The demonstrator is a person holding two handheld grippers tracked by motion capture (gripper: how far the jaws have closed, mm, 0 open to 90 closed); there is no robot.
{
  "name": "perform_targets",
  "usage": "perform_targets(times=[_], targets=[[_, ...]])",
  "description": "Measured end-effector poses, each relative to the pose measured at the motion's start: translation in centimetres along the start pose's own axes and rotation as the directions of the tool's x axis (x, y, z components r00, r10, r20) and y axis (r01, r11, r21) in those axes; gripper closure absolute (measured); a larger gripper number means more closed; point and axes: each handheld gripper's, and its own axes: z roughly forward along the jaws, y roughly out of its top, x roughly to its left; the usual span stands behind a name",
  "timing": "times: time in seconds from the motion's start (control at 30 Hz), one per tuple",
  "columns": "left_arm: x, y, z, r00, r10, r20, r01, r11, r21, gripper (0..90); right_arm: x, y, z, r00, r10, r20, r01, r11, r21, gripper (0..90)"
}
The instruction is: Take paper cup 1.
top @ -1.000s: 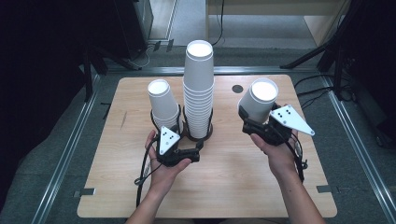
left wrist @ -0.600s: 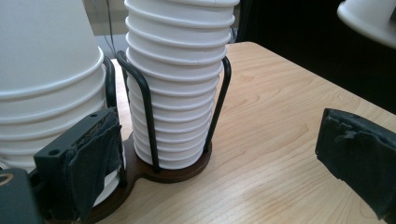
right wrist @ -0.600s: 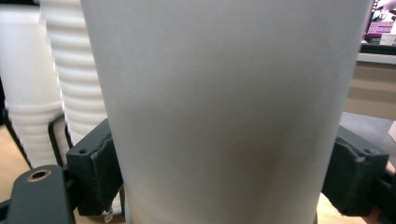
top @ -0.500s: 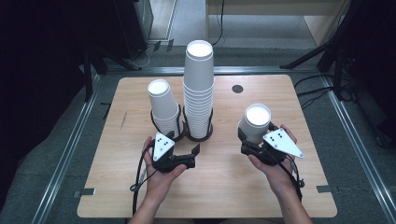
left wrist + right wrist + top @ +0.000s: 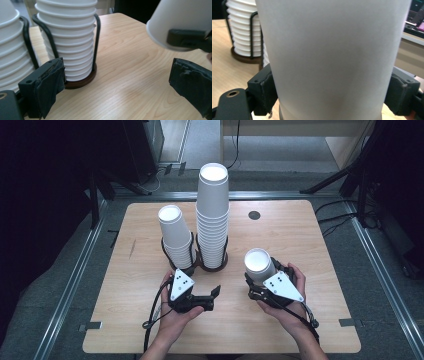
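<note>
1. Right gripper (image 5: 259,281) pinches a single white paper cup (image 5: 258,265) by its side wall; in the right gripper view the two black pads press on both sides of the cup body (image 5: 332,57).
2. This cup is upside down, with its closed bottom facing up, and it is low over the wooden table (image 5: 310,235), at the right of the two stacks. From the left gripper view its rim (image 5: 160,41) looks a little above the wood, but whether it touches the table I cannot tell.
3. Left gripper (image 5: 214,296) has its jaws spread, with nothing between them. It points to the right, toward the held cup, and it lies near the table in front of the stacks.
4. Tall stack of paper cups (image 5: 213,215) stands in a dark wire holder (image 5: 82,81) at the middle of the table.
5. Shorter stack of cups (image 5: 176,237) stands just beside it on the left, in its own wire holder.
6. Both stacks are also upside down.
</note>
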Motion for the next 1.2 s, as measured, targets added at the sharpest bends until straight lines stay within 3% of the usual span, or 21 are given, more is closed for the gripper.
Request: perform_targets(times=[0.07,0.1,0.17,0.2,0.27,0.37,0.53,0.57,0.6,0.63,0.7,0.77,0.9,0.97,1.07,1.1,1.17,1.2], targets=[[-0.2,0.0,-0.1,0.9998,0.006,0.017,-0.006,1.0,-0.002,0.8,0.5,0.0,0.1,0.9987,-0.05,-0.001,0.05,0.999,-0.003,14.0],[-0.3,0.0,-0.1,0.9993,0.002,0.037,-0.002,1.0,0.001,0.8,1.0,-0.1,0.1,0.9945,-0.105,-0.005,0.105,0.994,-0.008,14.1],[-0.3,0.0,-0.1,0.9988,-0.001,0.049,0.001,1.0,0.003,0.8,1.2,-0.1,0.1,0.9923,-0.124,-0.006,0.124,0.992,-0.008,14.1],[-0.3,0.0,-0.1,0.9986,0.001,0.054,-0.001,1.0,0.003,0.8,1.7,-0.2,0.2,0.983,-0.184,0.002,0.184,0.983,-0.01,14.2],[-0.3,0.0,-0.2,0.9981,0.001,0.061,-0.001,1.0,-0.001,0.8,1.9,-0.3,0.2,0.9795,-0.202,0.001,0.202,0.979,-0.007,14.2],[-0.5,0.1,-0.3,0.9971,-0.001,0.076,0.002,0.9999,-0.01,0.8,2.6,-0.6,0.4,0.9668,-0.256,-0.002,0.256,0.967,0.004,14.4],[-0.9,0.1,-0.3,0.9958,0.01,0.091,-0.01,0.9999,-0.009,0.9,3.0,-0.8,0.5,0.9578,-0.287,-0.001,0.287,0.958,0.006,14.7],[-1.0,0.1,-0.3,0.9952,0.016,0.097,-0.015,0.9999,-0.006,0.8,3.1,-0.9,0.5,0.9511,-0.309,-0.001,0.309,0.951,-0.001,14.9],[-1.1,0.1,-0.3,0.9948,0.014,0.101,-0.013,0.9999,-0.007,0.8,3.1,-0.9,0.5,0.9511,-0.309,-0.001,0.309,0.951,-0.001,14.9],[-1.4,0.1,-0.2,0.9937,0.028,0.108,-0.028,0.9996,-0.003,0.9,3.3,-0.9,0.4,0.9431,-0.333,-0.002,0.332,0.943,-0.003,15.0],[-1.6,0.1,-0.2,0.9925,0.038,0.116,-0.038,0.9993,-0.002,0.8,3.4,-0.9,0.4,0.9402,-0.34,-0.004,0.34,0.94,-0.006,15.0],[-1.9,0.2,-0.2,0.9893,0.053,0.136,-0.054,0.9985,0.005,0.9,3.8,-0.9,0.3,0.9301,-0.367,-0.018,0.367,0.93,-0.019,15.0],[-2.1,0.2,-0.2,0.9867,0.071,0.146,-0.073,0.9973,0.01,0.9,4.3,-1.0,0.3,0.9222,-0.386,-0.028,0.385,0.923,-0.021,15.0],[-2.3,0.2,-0.1,0.9854,0.084,0.148,-0.087,0.9961,0.015,0.9,4.8,-1.2,0.4,0.9069,-0.419,-0.041,0.419,0.908,-0.026,15.0],[-2.4,0.2,0.0,0.9831,0.092,0.158,-0.098,0.9949,0.026,0.9,5.0,-1.3,0.4,0.9019,-0.428,-0.055,0.427,0.904,-0.03,15.0],[-2.5,0.1,0.0,0.9813,0.096,0.167,-0.103,0.9942,0.032,1.0,5.2,-1.2,0.4,0.8941,-0.442,-0.069,0.441,0.897,-0.039,15.0],[-2.8,0.1,0.1,0.979,0.102,0.177,-0.11,0.9932,0.039,1.0,5.3,-1.3,0.3,0.892,-0.446,-0.071,0.445,0.895,-0.042,15.0],[-2.9,0.1,0.2,0.9771,0.107,0.184,-0.117,0.9923,0.041,1.1,5.4,-1.3,0.3,0.8868,-0.456,-0.073,0.454,0.89,-0.044,15.0]])
